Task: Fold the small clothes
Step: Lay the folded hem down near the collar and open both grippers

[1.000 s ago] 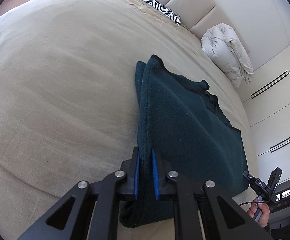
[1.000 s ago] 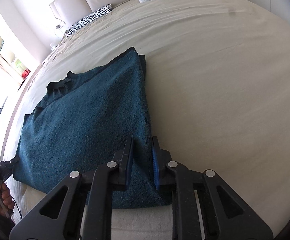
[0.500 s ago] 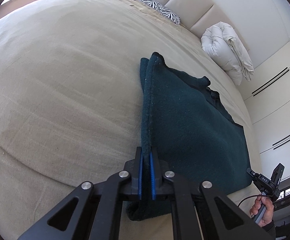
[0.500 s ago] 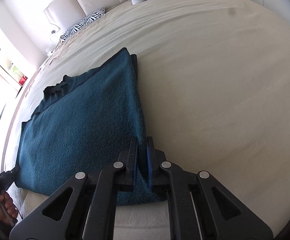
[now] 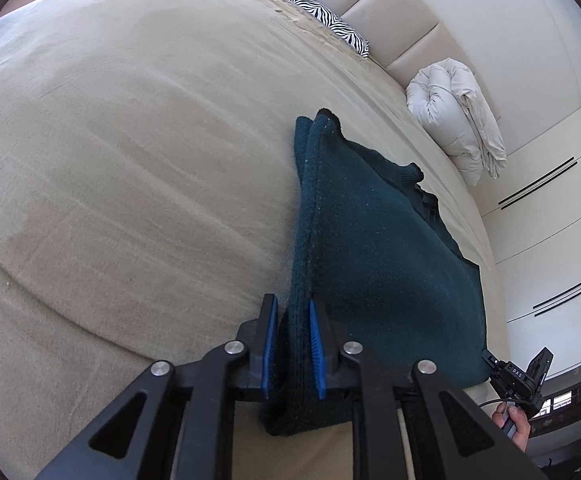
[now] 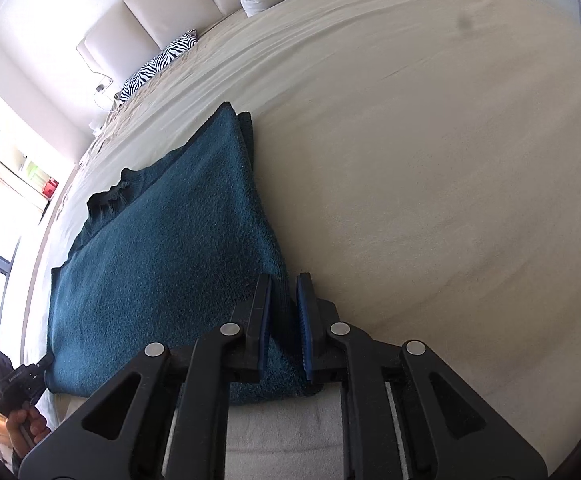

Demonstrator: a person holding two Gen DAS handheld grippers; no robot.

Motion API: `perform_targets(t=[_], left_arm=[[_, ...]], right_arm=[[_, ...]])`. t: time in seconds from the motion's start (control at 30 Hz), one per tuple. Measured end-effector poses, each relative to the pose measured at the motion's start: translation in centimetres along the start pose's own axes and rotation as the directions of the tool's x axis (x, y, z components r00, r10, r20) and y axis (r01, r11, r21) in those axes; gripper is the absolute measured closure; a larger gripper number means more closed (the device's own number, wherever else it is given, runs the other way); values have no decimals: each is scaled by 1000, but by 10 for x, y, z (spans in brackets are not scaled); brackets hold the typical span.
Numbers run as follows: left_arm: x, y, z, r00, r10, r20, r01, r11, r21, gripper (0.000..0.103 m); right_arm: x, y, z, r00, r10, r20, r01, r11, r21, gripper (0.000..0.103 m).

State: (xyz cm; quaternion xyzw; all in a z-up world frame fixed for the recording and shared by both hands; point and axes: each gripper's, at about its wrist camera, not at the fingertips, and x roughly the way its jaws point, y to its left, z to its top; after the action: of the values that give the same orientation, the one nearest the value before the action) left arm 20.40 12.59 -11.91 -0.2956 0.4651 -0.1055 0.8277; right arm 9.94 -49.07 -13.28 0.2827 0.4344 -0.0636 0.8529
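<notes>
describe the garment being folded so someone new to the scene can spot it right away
On the big beige bed, look near the foot edge, far from the headboard. A dark teal knit sweater lies there folded, an edge between each gripper's fingers. It is the only dark item: the zebra pillow and white duvet roll sit by the headboard.

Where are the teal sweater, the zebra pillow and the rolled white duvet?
teal sweater (image 5: pixel 378 264), left wrist view, middle of the top layer.
zebra pillow (image 5: pixel 326 20), left wrist view, striped face.
rolled white duvet (image 5: pixel 454 120), left wrist view, middle of the roll.

One folded dark teal knitted sweater (image 5: pixel 374 264), one zebra-striped pillow (image 5: pixel 322 16), one rolled white duvet (image 5: pixel 454 120) and two black grippers lie in view.
</notes>
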Motion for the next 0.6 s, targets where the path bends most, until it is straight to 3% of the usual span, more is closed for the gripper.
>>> perform_targets(t=[0.1, 0.2, 0.3, 0.4, 0.43, 0.5, 0.6], left_arm=[[-15, -3, 6, 997, 52, 57, -53, 999, 13, 69], [-24, -10, 11, 995, 47, 84, -49, 998, 28, 69], [-23, -23, 12, 996, 34, 85, -40, 997, 73, 61], [-16, -32, 8, 998, 16, 63, -22, 995, 95, 58], [-14, -36, 5, 998, 14, 57, -19, 994, 104, 58], [-11, -40, -2, 999, 13, 46, -18, 992, 123, 58], [-6, -42, -10, 1000, 20, 24, -23, 990, 138, 58]], right_arm=[[-14, -4, 2, 999, -10, 45, 7, 999, 52, 84], [-27, 0, 2, 997, -10, 78, 5, 998, 66, 83], [-23, 15, 1, 999, -9, 41, 8, 1000, 16, 83], [-11, 22, -5, 997, -75, 12, 76, 997, -33, 83], [-9, 20, -6, 997, -73, 9, 73, 997, -30, 84], [-10, 18, -9, 997, -80, 15, 81, 996, -35, 96], [-14, 10, -12, 998, -63, 20, 63, 998, -25, 98]])
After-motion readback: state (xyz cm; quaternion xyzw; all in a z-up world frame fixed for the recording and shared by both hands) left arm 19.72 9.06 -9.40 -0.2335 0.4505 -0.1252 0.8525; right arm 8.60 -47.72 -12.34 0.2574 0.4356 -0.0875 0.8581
